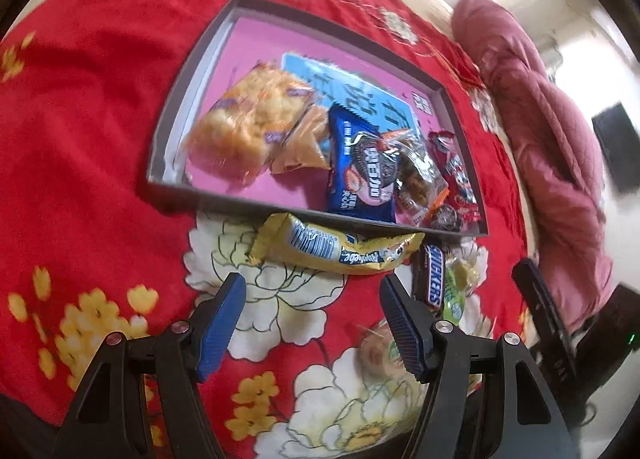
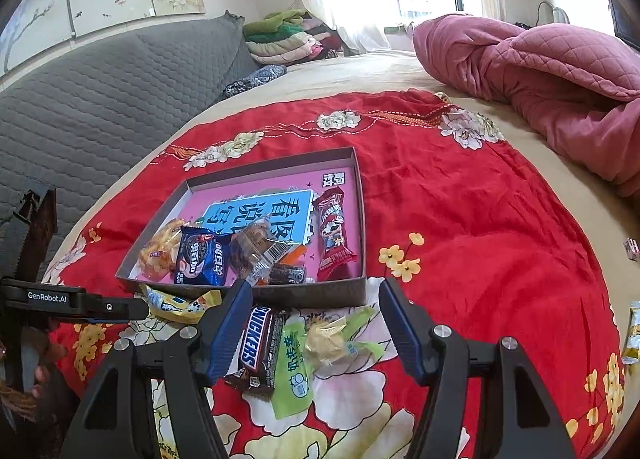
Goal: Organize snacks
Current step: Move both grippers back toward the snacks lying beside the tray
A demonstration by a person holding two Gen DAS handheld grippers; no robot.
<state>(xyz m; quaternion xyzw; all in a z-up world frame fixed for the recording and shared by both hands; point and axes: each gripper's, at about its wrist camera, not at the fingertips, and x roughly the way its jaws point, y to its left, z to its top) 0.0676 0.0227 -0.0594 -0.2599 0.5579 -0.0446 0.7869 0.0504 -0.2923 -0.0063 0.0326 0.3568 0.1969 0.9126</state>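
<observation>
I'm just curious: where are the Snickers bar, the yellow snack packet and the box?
Snickers bar (image 2: 256, 343): right wrist view, its label.
Yellow snack packet (image 1: 320, 247): left wrist view, its middle.
Box (image 2: 308, 295): right wrist view, near wall.

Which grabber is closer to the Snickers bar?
Right. The right gripper hangs open right over the Snickers bar, which lies between its fingers. The left gripper is open beside it, aimed at the yellow snack pack instead.

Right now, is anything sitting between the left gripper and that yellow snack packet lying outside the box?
Nothing visible. The left gripper is open above bare floral cloth, and the yellow packet lies just beyond its fingertips against the box's near wall. The Snickers bar lies off to the side.
</observation>
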